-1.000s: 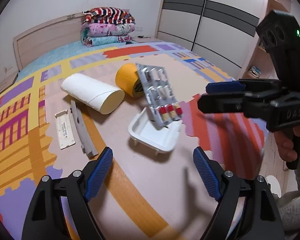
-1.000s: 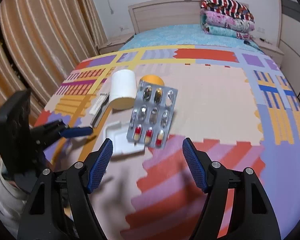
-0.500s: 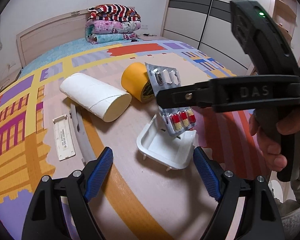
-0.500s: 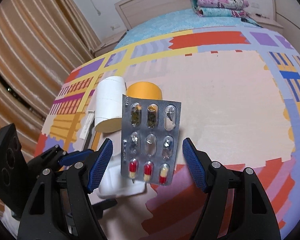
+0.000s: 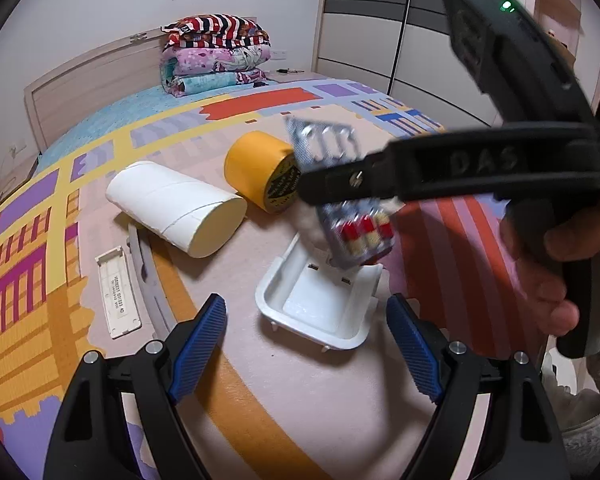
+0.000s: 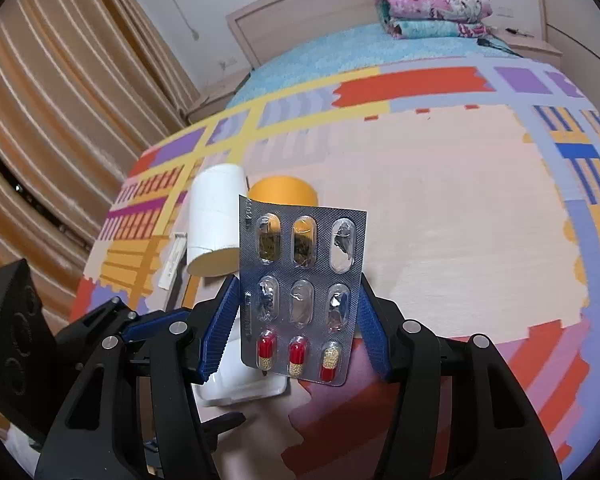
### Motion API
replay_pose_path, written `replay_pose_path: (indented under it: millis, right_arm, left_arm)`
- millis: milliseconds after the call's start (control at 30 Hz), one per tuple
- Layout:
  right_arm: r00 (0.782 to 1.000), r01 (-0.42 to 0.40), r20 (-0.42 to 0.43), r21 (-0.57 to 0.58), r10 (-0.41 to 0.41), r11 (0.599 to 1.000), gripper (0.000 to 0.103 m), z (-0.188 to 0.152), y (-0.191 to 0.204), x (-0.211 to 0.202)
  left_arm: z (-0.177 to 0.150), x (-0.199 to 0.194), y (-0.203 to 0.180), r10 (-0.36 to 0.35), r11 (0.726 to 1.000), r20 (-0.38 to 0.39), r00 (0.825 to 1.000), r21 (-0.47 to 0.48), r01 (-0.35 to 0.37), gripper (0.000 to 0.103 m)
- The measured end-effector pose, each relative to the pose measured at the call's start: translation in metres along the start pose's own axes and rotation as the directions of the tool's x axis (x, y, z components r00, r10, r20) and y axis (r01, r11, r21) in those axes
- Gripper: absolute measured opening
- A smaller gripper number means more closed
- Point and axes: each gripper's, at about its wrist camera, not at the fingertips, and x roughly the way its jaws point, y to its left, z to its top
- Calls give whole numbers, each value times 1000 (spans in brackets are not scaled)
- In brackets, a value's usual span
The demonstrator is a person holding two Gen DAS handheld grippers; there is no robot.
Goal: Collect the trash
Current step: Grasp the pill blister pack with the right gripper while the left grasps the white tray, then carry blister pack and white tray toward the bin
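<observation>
A silver pill blister pack (image 6: 300,296) with three red-yellow capsules stands upright, leaning in a white plastic tray (image 5: 320,304). My right gripper (image 6: 296,320) has closed its blue pads onto both edges of the pack. In the left wrist view the pack (image 5: 356,236) sits behind the right gripper's black finger (image 5: 440,176). My left gripper (image 5: 308,336) is open and empty, just in front of the tray. A white cardboard tube (image 5: 180,208) and a yellow tape roll (image 5: 260,172) lie behind.
A white label strip (image 5: 118,296) and a grey plastic strip (image 5: 148,280) lie at the left on the colourful mat (image 5: 300,400). Folded blankets (image 5: 216,56) are stacked at the bed's head. Wardrobe doors (image 5: 380,40) stand at the right, curtains (image 6: 60,120) at the left.
My right gripper moved forward around the blister pack and closed from wide open onto its edges. The left gripper edged nearer the tray and stayed open.
</observation>
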Motion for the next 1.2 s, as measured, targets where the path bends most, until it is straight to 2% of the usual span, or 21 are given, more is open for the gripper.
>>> replay_pose_path:
  millis: [67,100,133,267,467,800,1200]
  right_arm:
    - [1000,3,13,5,-3,1000,57,0,-3,-7]
    - [1000,6,22,8,-6,1000,57,0,-4,-11]
    - [1000,7,28,9,-8,1000,57,0,-6,-14]
    - [999,11,51,10,-12,1000,57,-4,-10,-27]
    - [997,24,76,-10,-24,1000,57,-12,-9,-44]
    - [998,2,69,-39,1,999,57,-38,2,-61]
    - [998,-23,53,-94,28,995,57,-88,24,-91]
  left_arm:
    - [0,0,-1,-1,1000,2,1000,4,1,78]
    - [1,0,-1,-3,1000,2,1000,8,3,71]
    - [0,1,-2,-4,1000,0,1000,11,4,56]
    - [0,1,-7,21,999,-3,1000,33,-21,56]
    - [-1,-10,-12,23,999,27,999,32,-23,56]
    - [-18,-51,-26,45,999,69,997,16,-46,56]
    - [-53,-105,-59,79,997,115,990,8,-81,56]
